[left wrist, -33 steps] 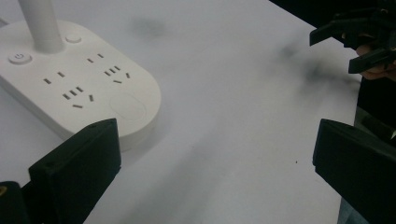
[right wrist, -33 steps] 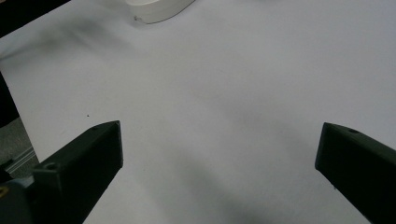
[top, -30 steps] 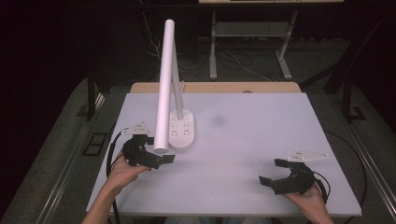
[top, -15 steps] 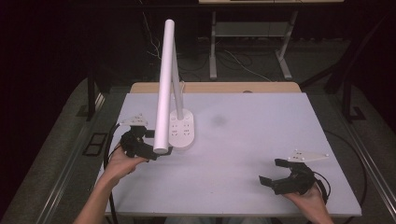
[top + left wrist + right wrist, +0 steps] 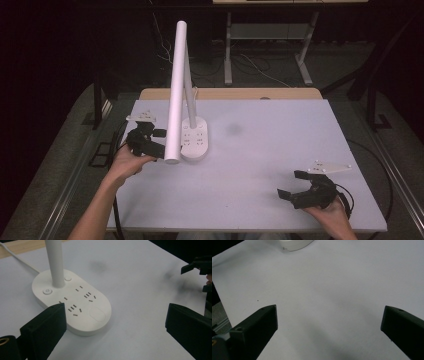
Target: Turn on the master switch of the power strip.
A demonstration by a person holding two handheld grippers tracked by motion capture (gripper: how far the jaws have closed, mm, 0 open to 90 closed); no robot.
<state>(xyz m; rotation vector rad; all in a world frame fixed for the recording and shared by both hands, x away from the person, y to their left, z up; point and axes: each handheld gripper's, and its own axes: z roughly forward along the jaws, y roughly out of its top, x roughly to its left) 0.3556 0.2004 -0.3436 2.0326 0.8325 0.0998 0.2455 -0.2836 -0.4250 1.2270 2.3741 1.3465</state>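
The left claw [image 5: 156, 145] sits at the left side of the desk [image 5: 280, 150], its 2 jaws spread wide with nothing between them. In the left claw's own view the jaws frame the white lamp base [image 5: 72, 301], the left jaw overlapping the base's near edge in the picture; whether it touches cannot be told. From above, the claw is just beside the lower end of the lamp's long white bar [image 5: 175, 90], on its left.

The lamp base is an oval power strip lying flat on the desk, its long axis running from the far side toward the person. Its top carries 2 round buttons [image 5: 47, 291] near the stem and several socket slots. The stem [image 5: 55, 262] rises from the far end of the base and is cut off by the top of the left claw's view. The bar's long axis runs from high at the far side down toward the person, and it hides part of the base in the high view. A white cord [image 5: 17, 258] leads off the base toward the desk's wooden far edge.

The right claw [image 5: 296, 186] rests near the desk's front right corner, well apart from the lamp, jaws wide open and empty. Its own view shows bare desk, with only a sliver of the base [image 5: 294, 244] at the top edge.
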